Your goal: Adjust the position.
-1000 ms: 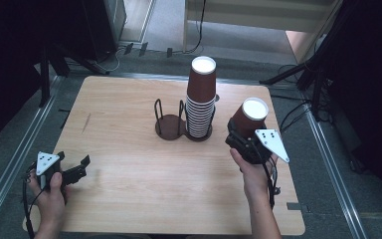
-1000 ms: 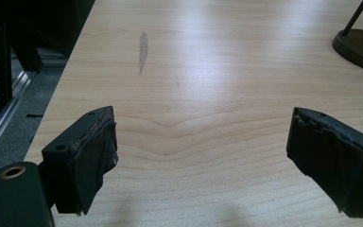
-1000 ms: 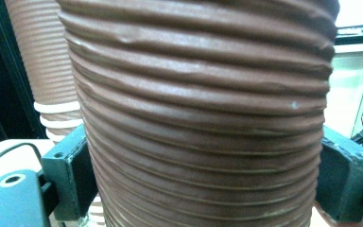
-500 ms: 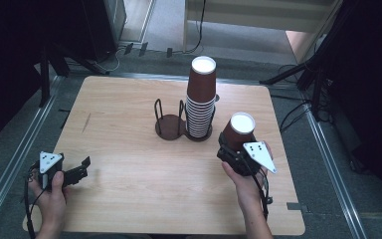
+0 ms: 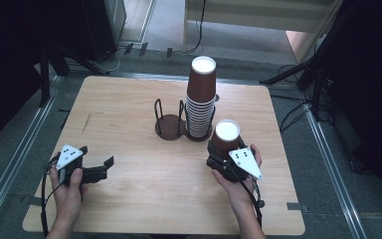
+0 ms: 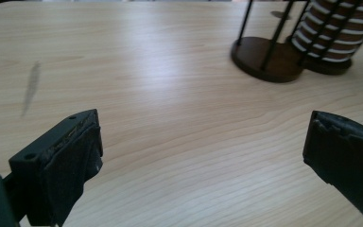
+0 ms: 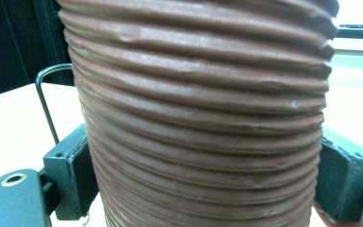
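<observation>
Right fingers (image 5: 223,158) clamped on one ribbed brown cup (image 5: 226,137), upside down, white base up, near the right front of the bench (image 5: 129,99), just in front of the cup stack (image 5: 201,102). Left fingers (image 5: 104,168) have just been opening; now wide, nothing between them, low over bare wood. Cup is off the stack. Empty holder ring (image 5: 168,124) beside the stack is unfilled. Placement left to do, by my estimate.

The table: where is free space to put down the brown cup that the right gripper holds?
The table is bare left of the empty wire holder, and in front between the left gripper and the right gripper clamping the ribbed brown cup. It is crowded around the tall cup stack, just beyond that cup.
</observation>
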### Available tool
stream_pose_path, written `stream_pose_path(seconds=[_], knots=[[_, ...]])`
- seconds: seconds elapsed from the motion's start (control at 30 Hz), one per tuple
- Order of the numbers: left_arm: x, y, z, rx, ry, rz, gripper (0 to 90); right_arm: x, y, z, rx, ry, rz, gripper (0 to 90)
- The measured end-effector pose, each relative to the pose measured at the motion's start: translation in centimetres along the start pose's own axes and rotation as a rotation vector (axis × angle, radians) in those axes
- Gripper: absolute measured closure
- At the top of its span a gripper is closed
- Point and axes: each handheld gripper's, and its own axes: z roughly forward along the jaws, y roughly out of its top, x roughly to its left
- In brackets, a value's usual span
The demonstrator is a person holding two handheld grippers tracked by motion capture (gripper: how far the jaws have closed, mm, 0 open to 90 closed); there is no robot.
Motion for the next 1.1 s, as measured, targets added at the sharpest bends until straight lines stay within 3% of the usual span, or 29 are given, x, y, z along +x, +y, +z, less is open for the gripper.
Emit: stream_pose_path(seconds=[0.27, 0.37, 0.67, 0.93, 1.03, 1.1], knots=[[-2.8, 1.9, 1.0, 0.029, -0.087, 0.051, 0.0, 0.5, -0.2, 0.0, -0.017, 0.002, -0.029, 12.0], [-4.3, 3.1, 1.5, 0.011, -0.138, 0.075, 0.0, 0.9, -0.4, 0.1, -0.02, -0.011, -0.062, 12.1], [-6.6, 4.9, 2.0, -0.004, -0.211, 0.11, 0.0, 1.8, -1.0, 0.1, -0.024, -0.005, -0.104, 12.3], [-8.0, 5.5, 2.7, -0.008, -0.286, 0.106, 0.0, 3.0, -1.8, 0.3, -0.027, 0.018, -0.147, 12.4], [-9.2, 5.4, 2.9, 0.025, -0.293, 0.155, 0.0, 3.7, -2.0, 0.4, -0.025, 0.03, -0.167, 12.4], [-9.7, 5.3, 2.7, 0.03, -0.318, 0.161, 0.0, 4.4, -2.5, 0.5, -0.021, 0.044, -0.201, 12.4]])
